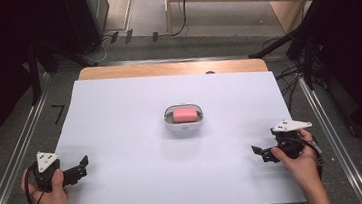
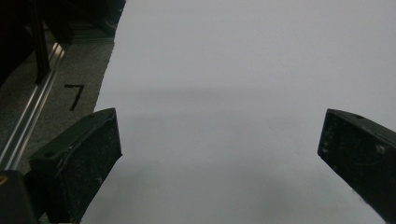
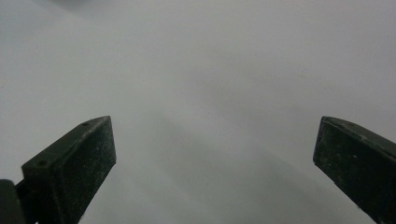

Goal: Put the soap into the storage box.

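Soap point(image 1: 184, 114) in dish point(image 1: 168, 121) in high view; gripper views: white sheet point(image 2: 243, 70).

Cut off at the bottom edge of the high view: both forearms, beyond the left hand point(image 1: 52, 194) and right hand point(image 1: 300, 163). Partly hidden under each palm: the bodies of the left gripper point(image 1: 82, 166) and right gripper point(image 1: 258, 152). Far ahead of both, a pink block point(image 1: 185, 114) in a white dish point(image 1: 169, 123), too small to identify. Cropped by the frame in each gripper view: the lower ends of both black jaws. Blurred and featureless ahead of the right gripper: the white sheet point(image 3: 210, 70).
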`<state>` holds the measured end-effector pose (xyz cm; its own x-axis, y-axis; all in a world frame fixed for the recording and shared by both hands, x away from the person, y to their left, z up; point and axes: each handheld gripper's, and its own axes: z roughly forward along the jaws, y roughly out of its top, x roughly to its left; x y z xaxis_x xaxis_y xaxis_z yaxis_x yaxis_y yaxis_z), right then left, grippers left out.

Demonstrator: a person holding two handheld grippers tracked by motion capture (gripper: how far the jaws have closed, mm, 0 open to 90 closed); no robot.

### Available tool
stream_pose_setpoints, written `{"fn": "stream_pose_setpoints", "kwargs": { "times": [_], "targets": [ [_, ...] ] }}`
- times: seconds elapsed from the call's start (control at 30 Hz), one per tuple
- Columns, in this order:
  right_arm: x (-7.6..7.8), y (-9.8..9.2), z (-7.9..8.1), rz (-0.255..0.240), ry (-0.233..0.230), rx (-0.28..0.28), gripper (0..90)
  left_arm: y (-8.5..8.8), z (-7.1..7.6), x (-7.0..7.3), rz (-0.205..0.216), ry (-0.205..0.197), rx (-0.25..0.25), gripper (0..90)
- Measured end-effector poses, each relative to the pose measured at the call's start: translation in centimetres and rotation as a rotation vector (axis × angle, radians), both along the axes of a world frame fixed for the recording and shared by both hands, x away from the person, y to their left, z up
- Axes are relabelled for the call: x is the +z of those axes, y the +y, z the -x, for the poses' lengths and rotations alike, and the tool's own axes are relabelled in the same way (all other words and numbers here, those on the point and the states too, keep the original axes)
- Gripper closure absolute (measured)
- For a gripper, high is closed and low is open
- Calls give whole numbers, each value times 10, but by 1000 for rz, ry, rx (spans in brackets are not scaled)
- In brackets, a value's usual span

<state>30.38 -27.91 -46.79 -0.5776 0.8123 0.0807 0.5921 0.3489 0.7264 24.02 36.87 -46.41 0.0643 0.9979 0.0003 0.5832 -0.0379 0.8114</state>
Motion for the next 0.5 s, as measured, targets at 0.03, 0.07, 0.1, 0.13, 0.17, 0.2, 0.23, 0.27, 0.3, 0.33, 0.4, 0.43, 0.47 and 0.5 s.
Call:
{"fn": "stream_pose_setpoints", "kwargs": {
  "times": [0.03,0.07,0.1,0.13,0.17,0.2,0.23,0.27,0.3,0.33,0.4,0.43,0.47,0.5],
  "targets": [
    [-1,-2,2,-4,0,-5,0,0,0,0,0,0,0,0],
    [-2,-4,3,-7,-1,-10,0,0,0,0,0,-1,0,0],
    [-2,-7,5,-11,2,-21,0,0,0,0,-1,-1,0,0],
    [-3,-9,7,-13,-2,-25,0,0,0,0,-2,0,-1,0],
    [-4,-12,8,-18,-4,-29,0,0,0,0,-2,0,0,0],
    [-4,-14,10,-23,-4,-36,0,0,0,0,-2,-1,0,0],
    [-5,-16,12,-30,-3,-43,0,0,0,0,-2,0,-1,0],
    [-5,-18,14,-35,-3,-50,0,0,0,0,-2,-1,0,0],
    [-6,-19,15,-36,-4,-55,0,0,0,0,-2,-1,0,0],
    [-7,-21,17,-36,-5,-59,0,0,0,0,-3,0,0,0],
    [-8,-25,21,-42,-4,-73,0,0,0,0,-3,-1,0,0],
    [-9,-27,22,-44,-5,-73,0,0,0,0,-3,-1,0,0],
    [-9,-28,24,-47,-6,-79,0,0,0,0,-3,-1,0,0],
    [-10,-30,25,-49,-3,-82,0,0,0,0,-3,-2,-1,0]
  ]
}}
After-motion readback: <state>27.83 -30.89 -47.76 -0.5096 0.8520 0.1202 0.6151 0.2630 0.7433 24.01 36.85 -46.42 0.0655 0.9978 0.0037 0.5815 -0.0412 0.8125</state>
